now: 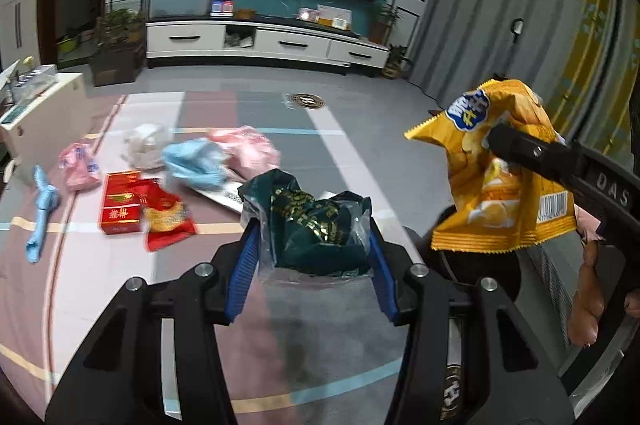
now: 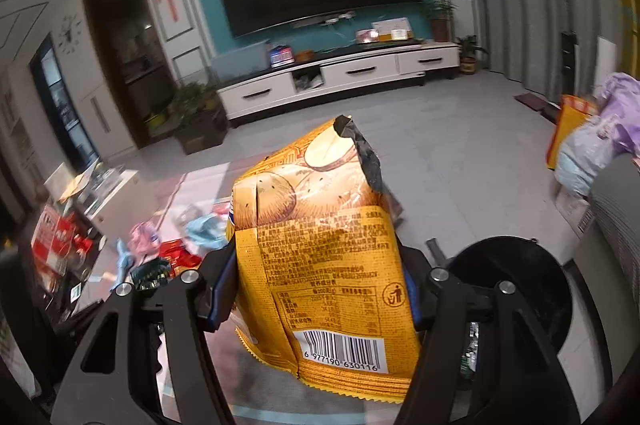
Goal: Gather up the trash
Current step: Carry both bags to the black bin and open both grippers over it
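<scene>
Raised above the striped mat point(image 1: 120, 265) in a living room: left gripper point(image 1: 312, 237) angled downward, blue pads clamped on a crumpled dark green wrapper point(image 1: 316, 221); right gripper point(image 2: 320, 277) tilted alongside, jaws clenched on a yellow chip bag point(image 2: 328, 265), barcode facing the camera. Seen only from the left wrist: more trash on the mat, including a red carton point(image 1: 120, 203), blue bag point(image 1: 196, 161) and pink bag point(image 1: 248, 153). Seen only from the right wrist: a black bin point(image 2: 520, 277), just right of the chip bag.
</scene>
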Tool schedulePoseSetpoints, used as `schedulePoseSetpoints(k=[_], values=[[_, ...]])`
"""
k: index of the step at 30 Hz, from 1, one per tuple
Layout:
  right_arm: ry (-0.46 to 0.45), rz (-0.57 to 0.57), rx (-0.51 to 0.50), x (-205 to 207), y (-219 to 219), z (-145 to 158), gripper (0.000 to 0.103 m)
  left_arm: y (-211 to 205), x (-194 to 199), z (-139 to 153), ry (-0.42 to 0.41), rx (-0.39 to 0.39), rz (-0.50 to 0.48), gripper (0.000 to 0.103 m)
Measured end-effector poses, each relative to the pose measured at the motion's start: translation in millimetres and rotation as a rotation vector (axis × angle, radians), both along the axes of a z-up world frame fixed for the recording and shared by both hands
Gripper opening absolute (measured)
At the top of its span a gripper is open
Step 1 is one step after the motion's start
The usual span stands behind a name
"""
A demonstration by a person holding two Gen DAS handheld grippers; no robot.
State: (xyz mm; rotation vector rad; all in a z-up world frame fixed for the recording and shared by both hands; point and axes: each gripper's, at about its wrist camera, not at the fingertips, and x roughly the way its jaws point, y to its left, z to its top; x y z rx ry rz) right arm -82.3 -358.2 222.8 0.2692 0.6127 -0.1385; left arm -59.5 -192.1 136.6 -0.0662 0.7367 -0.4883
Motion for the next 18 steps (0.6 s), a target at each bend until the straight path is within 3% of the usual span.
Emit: schedulePoseSetpoints(k=[18], values=[[0.028,-0.223,0.066,-38,-93,-18,0.064,-127,-11,-12,0.036,-0.008,-0.187,0.052]])
